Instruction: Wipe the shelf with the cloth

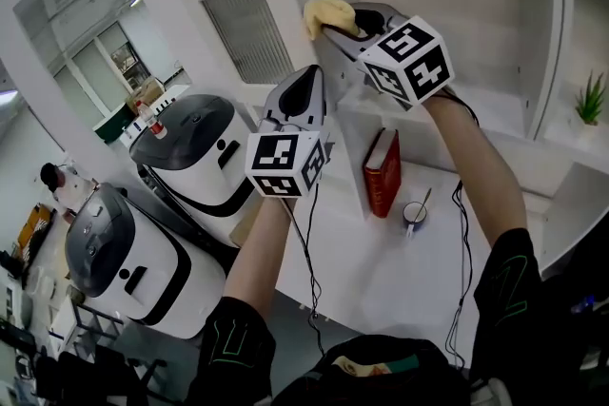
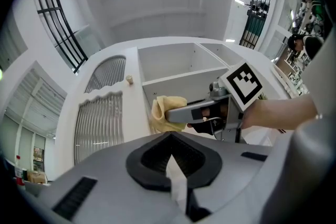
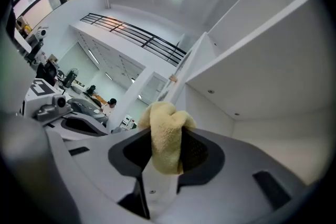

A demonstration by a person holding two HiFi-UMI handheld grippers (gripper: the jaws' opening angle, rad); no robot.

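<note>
The right gripper (image 1: 325,26) is closed on the yellow cloth (image 1: 330,12), which sticks out in a bunch beyond its tips. The cloth is at the left end of the white shelf (image 1: 495,105), close to its side wall; I cannot tell if it touches. The left gripper (image 1: 308,79) has its jaws together with nothing between them, lower, before the shelf's left side. Under the shelf a red book (image 1: 383,174) stands upright on the tabletop (image 1: 381,280), with a cup (image 1: 415,214) just beside it.
</note>
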